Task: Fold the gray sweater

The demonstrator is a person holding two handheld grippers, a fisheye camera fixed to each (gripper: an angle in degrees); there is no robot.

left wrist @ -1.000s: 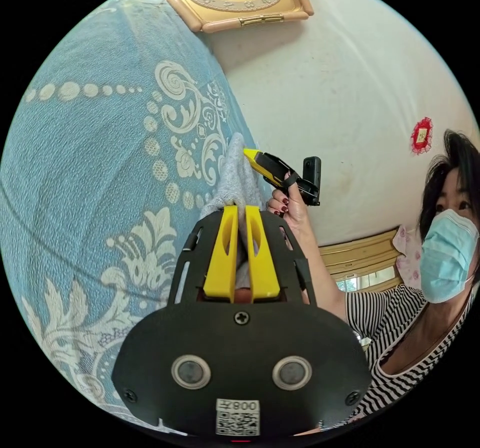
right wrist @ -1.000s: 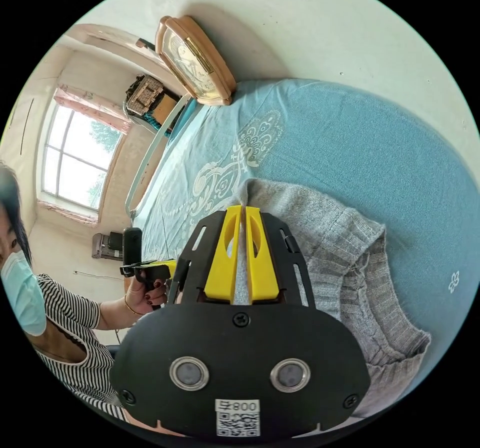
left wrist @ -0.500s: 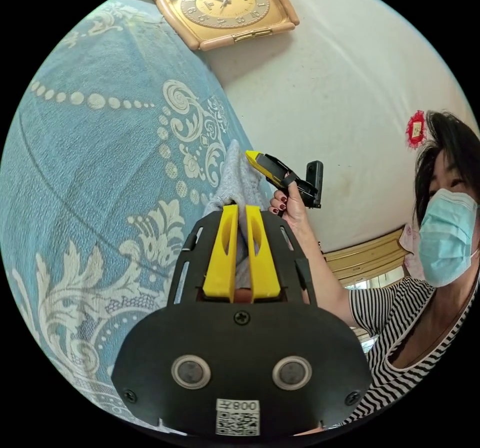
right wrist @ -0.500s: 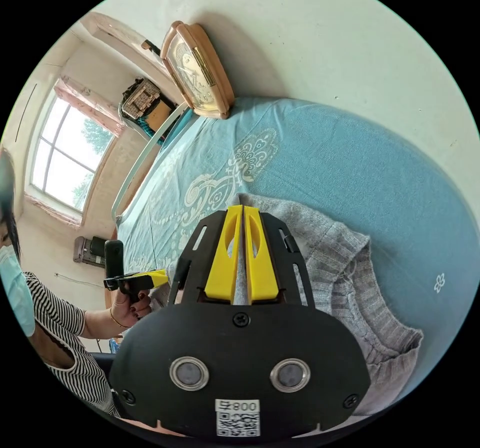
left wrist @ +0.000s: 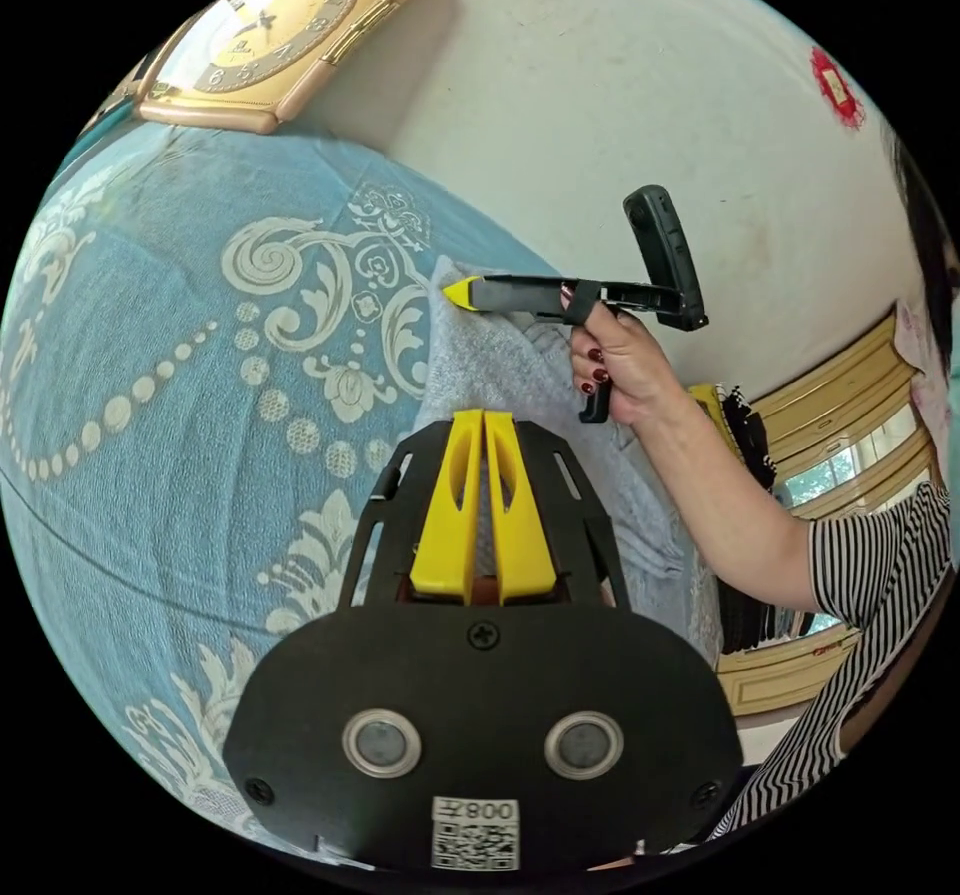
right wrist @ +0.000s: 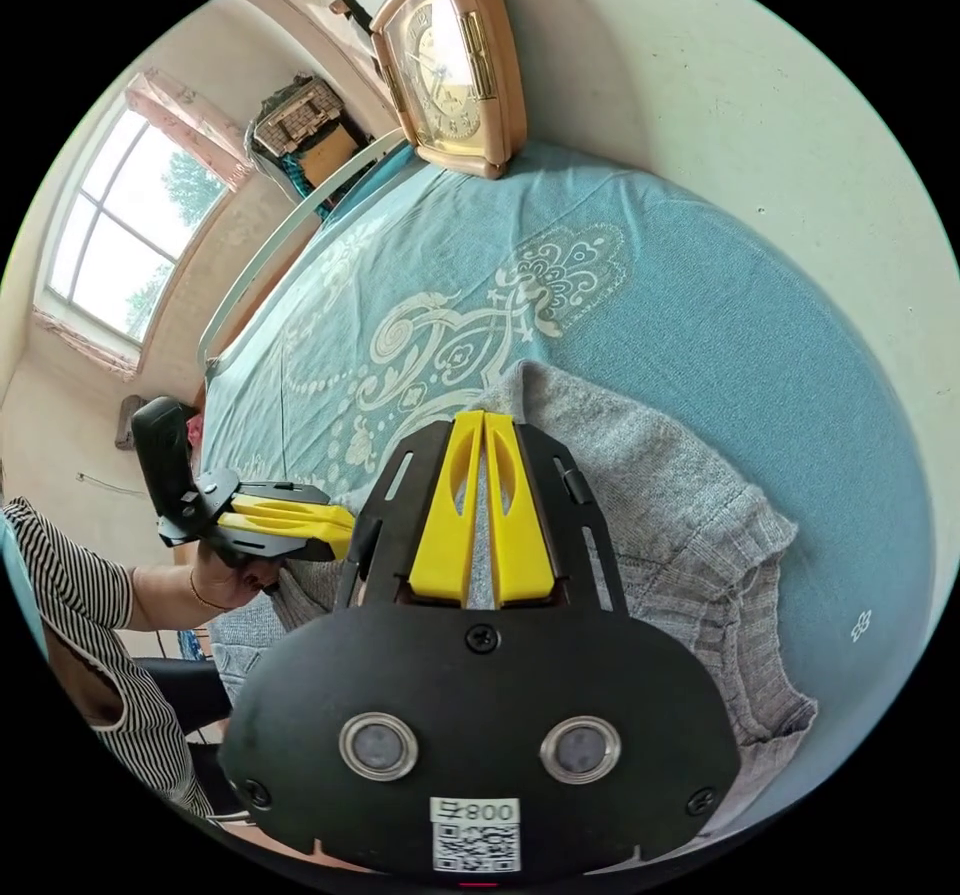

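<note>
Sweater [right wrist: 660,525] lying on the bedspread [right wrist: 700,335], near the wall [right wrist: 780,105]; clock [right wrist: 455,65] standing on the bed against that wall; both grippers [left wrist: 483,435] [right wrist: 483,435] at the sweater's edge; window [right wrist: 120,235] beyond the bed's far end

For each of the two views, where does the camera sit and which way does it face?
Left gripper view: rides behind the left tool, facing the gray sweater, blue bedspread and wall; the person's hand holds the right tool.
Right gripper view: rides behind the right tool, facing along the bed toward the window; the left tool shows.
Shared: sweater, bedspread, clock.
</note>
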